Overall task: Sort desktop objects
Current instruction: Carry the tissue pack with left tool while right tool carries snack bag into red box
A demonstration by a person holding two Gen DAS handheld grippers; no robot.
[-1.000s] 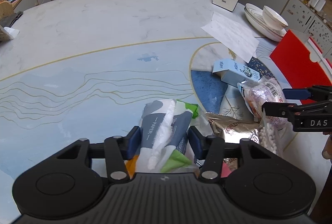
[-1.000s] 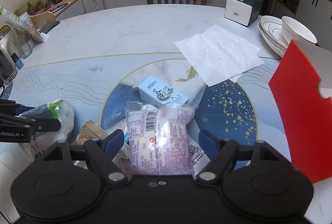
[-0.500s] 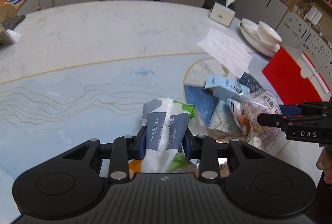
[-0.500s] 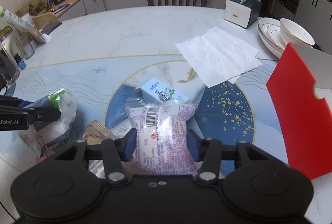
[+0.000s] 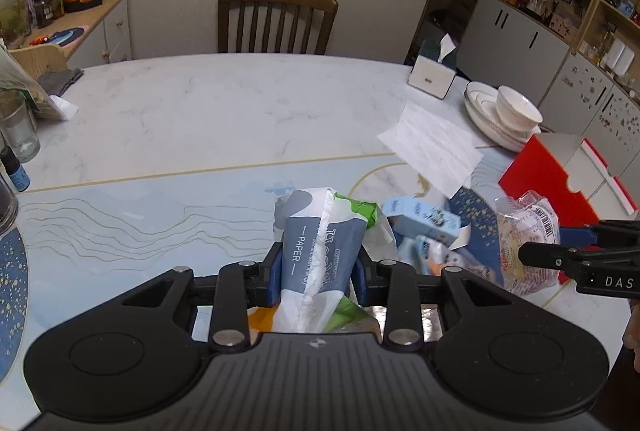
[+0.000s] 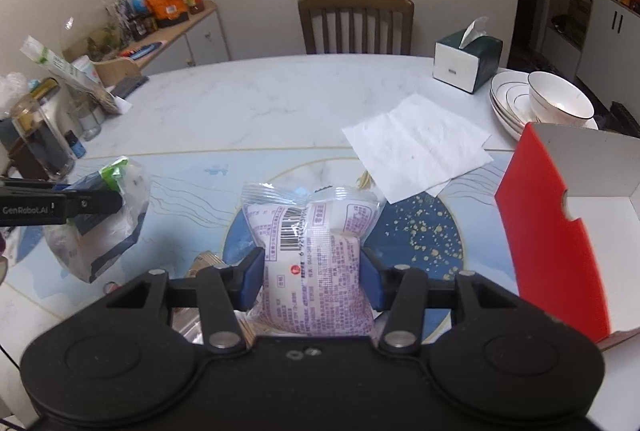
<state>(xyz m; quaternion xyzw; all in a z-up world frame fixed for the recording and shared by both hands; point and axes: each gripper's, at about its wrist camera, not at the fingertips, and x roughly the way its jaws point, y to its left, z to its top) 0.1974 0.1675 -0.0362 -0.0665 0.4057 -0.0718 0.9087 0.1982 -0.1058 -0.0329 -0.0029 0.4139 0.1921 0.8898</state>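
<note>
Left gripper (image 5: 318, 269) clamping tissue pack (image 5: 320, 251), marble table (image 5: 224, 111)

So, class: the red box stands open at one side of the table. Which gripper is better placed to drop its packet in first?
Probably the right gripper: shut on the bread packet, with the red box open just beside it. The left gripper, holding the tissue pack, is farther off.

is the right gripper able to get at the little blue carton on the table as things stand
Probably not yet. The right gripper is shut on the purple snack bag, so its jaws are full. The blue carton lies uncovered on the table, beside the left gripper with its tissue pack.
</note>
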